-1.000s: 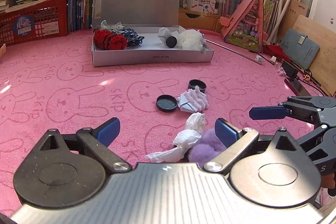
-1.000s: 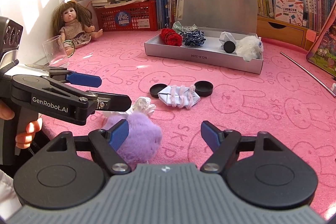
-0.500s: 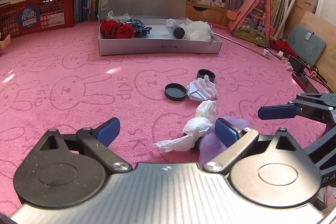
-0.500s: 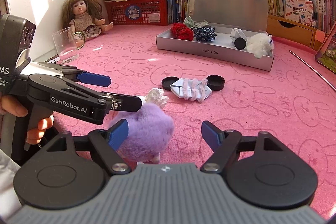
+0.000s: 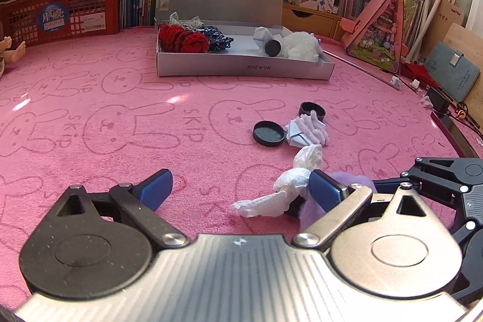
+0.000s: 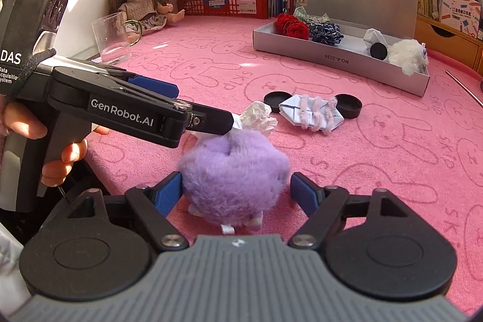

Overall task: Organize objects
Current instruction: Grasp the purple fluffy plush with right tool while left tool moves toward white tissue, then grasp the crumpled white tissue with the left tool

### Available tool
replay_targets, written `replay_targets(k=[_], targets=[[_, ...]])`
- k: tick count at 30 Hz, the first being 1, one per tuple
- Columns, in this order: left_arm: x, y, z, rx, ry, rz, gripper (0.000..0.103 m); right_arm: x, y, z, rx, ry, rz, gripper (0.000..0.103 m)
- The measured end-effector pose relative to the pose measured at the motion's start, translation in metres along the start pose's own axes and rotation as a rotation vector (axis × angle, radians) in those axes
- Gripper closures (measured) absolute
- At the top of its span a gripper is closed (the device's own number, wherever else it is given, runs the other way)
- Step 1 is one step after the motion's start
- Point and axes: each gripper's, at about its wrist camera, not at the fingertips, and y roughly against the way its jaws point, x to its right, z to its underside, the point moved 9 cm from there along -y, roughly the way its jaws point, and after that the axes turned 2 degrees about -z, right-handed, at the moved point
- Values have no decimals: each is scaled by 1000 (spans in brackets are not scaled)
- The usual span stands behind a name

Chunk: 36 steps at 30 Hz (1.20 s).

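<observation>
Since a second ago, the right gripper (image 6: 237, 190) has come forward and slightly down, so the purple pom-pom (image 6: 234, 168), which sat ahead of my left finger, now sits squarely between both fingers (image 6: 169, 192). These fingers stand wide apart: the left pad looks to be just brushing the fluff and the right pad (image 6: 303, 193) is a little clear of it, so nothing is gripped yet. The left gripper (image 5: 238, 190) is also spread open and empty, its right finger (image 5: 324, 189) reaching in beside the pom-pom's far side, close to the crumpled white tissue (image 5: 289, 186) that lies ahead of it on the pink tabletop (image 5: 120, 116). To do this well, I judge that I should sink a touch lower before closing, so the pads meet the ball at its widest part and not just the loose fur on top. Fluff compresses a lot, so I should close firmly and check that it lifts with me. A small white tag shows under the pom-pom nearest me; I would leave it out of the squeeze. The other finger so near is the risk, since my two grippers could knock together or I could pinch the tissue along with it. Far ahead lies the grey box (image 6: 341, 62), already holding a white pom-pom (image 6: 406, 53) at its right end, which seems the likely place for this one.
</observation>
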Motion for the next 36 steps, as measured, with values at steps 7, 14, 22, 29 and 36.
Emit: replay_targets(k=[7,14,22,29,36], targets=[[-7,1,-7,25,0,-40,4,11,7,-2,12,-20,34,31],[-1,3,-7,30,-14,-30,4,47,20,-6,52,-107,147,35],[24,3,-3,30,-40,33,11,85,25,-2,81,-238,233,35],[49,-1,5,-1,-84,91,52,90,26,2,90,-261,243,35],[45,-10,7,-22,-82,72,59,90,26,2,97,-270,242,35]])
